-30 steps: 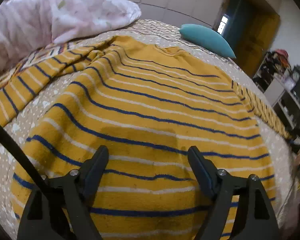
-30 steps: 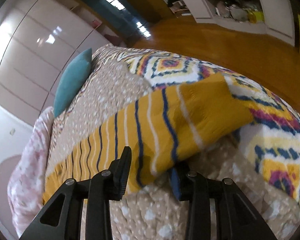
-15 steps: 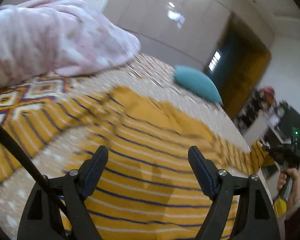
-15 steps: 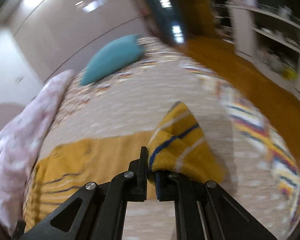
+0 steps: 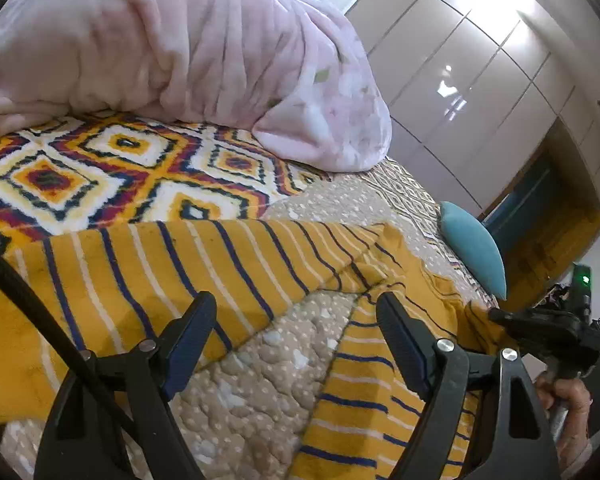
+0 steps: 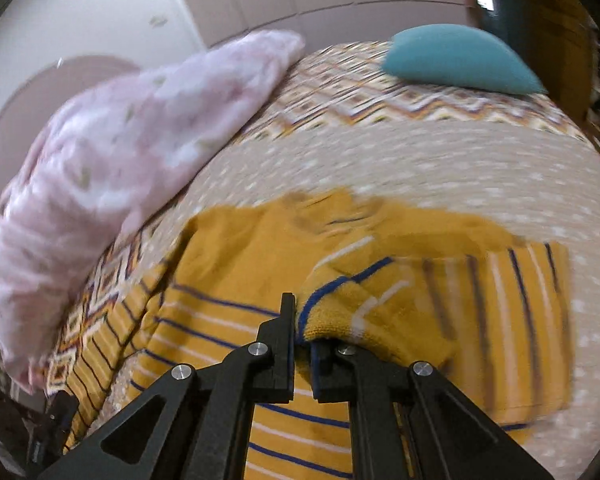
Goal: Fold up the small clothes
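Left wrist view: one bed (image 5: 260,376) is carrying one pink blanket (image 5: 188,52), one patterned rug (image 5: 112,168), one yellow striped sweater (image 5: 148,276) and one teal pillow (image 5: 474,250). The sweater is lying flat mid-bed, one sleeve stretching toward the rug. Two grippers are showing. Left gripper (image 5: 296,344) is hovering with jaws apart, nothing between them. Right gripper (image 6: 302,342) is pinching the sweater's cuff (image 6: 340,304), jaws clamped, the fold blocking the cloth behind.
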### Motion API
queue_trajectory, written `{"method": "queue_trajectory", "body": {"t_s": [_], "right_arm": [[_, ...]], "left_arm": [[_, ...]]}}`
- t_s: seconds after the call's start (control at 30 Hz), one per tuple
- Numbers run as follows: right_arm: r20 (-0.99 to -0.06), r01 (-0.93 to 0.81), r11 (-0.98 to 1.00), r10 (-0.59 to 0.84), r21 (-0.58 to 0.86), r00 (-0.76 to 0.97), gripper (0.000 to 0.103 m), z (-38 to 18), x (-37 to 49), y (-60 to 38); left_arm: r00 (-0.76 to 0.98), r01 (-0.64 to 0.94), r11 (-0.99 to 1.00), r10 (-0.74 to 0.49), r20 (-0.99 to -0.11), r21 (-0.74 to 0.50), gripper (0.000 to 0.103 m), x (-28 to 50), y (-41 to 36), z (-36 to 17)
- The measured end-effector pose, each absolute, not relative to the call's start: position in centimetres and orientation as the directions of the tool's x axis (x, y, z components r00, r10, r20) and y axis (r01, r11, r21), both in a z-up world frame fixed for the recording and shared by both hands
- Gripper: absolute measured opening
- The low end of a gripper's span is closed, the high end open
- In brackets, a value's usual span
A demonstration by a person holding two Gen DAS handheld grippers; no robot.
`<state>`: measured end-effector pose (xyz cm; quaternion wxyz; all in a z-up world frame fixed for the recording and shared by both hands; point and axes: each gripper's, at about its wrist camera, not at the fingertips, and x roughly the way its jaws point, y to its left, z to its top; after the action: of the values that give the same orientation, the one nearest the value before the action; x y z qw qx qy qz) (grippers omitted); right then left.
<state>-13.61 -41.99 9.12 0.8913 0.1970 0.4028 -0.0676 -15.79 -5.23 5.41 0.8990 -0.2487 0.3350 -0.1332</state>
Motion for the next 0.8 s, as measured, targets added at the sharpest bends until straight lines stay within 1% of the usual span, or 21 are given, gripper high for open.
{"method": "queue_trajectory", "body": {"t_s": [0.13,0.17,0.23,0.27,0.3,0.33,0.37,0.4,0.43,0.47,0.5,0.57,0.63,0.73,0.8], "right_arm": [[-0.763,0.236,0.934,0.057,0.268,0.644,0.006,7.6,-10.9,-38.4],[-0.768,0.221,0.947,0.041,0.235,0.639,0.006,7.5,-10.3,-37.4],[-0.790,0.153,0.984,-0.019,0.095,0.613,0.010,7.0,-8.7,-34.5],[-0.806,0.122,0.991,-0.031,0.051,0.592,0.012,6.7,-8.0,-33.3],[-0.819,0.086,0.994,0.007,0.068,0.573,0.014,6.6,-7.7,-32.7],[-0.825,0.045,0.989,0.092,0.141,0.558,0.015,6.8,-7.5,-32.5],[-0.802,0.010,0.963,0.217,0.268,0.556,0.016,7.3,-7.6,-32.8],[-0.750,-0.004,0.918,0.326,0.396,0.576,0.020,8.1,-7.9,-33.6],[-0.714,-0.009,0.889,0.373,0.458,0.593,0.026,8.8,-8.2,-34.2],[-0.672,-0.020,0.860,0.412,0.509,0.615,0.039,9.7,-8.6,-34.7],[-0.660,-0.024,0.856,0.415,0.516,0.626,0.048,10.2,-8.8,-35.0],[-0.671,-0.017,0.883,0.369,0.469,0.643,0.052,11.1,-9.2,-35.2],[-0.692,-0.006,0.901,0.337,0.433,0.639,0.053,11.2,-9.5,-35.4],[-0.706,0.003,0.901,0.339,0.435,0.622,0.053,10.6,-9.7,-35.5],[-0.736,0.013,0.933,0.275,0.359,0.619,0.053,11.0,-9.2,-34.7]], "left_arm": [[0.735,0.066,0.833,-0.413,-0.538,-0.550,0.081,-15.6,-5.1,5.4],[0.733,0.064,0.831,-0.415,-0.539,-0.553,0.081,-15.6,-5.0,5.3],[0.730,0.057,0.829,-0.415,-0.543,-0.557,0.081,-15.4,-5.0,5.2],[0.729,0.054,0.827,-0.415,-0.544,-0.559,0.081,-15.4,-4.9,5.1],[0.728,0.054,0.825,-0.418,-0.543,-0.563,0.081,-15.4,-4.8,5.1],[0.728,0.053,0.822,-0.420,-0.542,-0.567,0.081,-15.4,-4.7,5.0],[0.728,0.049,0.819,-0.421,-0.541,-0.572,0.081,-15.4,-4.6,5.0],[0.729,0.046,0.818,-0.419,-0.540,-0.573,0.081,-15.4,-4.5,5.0],[0.731,0.041,0.817,-0.418,-0.540,-0.576,0.081,-15.4,-4.5,4.9],[0.731,0.040,0.815,-0.418,-0.540,-0.578,0.081,-15.4,-4.4,4.9],[0.729,0.040,0.813,-0.421,-0.539,-0.581,0.081,-15.4,-4.5,4.9],[0.729,0.040,0.812,-0.422,-0.539,-0.582,0.081,-15.5,-4.6,4.9],[0.728,0.043,0.814,-0.423,-0.540,-0.579,0.081,-15.5,-4.8,4.9],[0.726,0.050,0.817,-0.425,-0.540,-0.575,0.081,-15.7,-5.1,5.0],[0.731,0.048,0.819,-0.419,-0.538,-0.572,0.081,-15.7,-5.1,5.1]]}}
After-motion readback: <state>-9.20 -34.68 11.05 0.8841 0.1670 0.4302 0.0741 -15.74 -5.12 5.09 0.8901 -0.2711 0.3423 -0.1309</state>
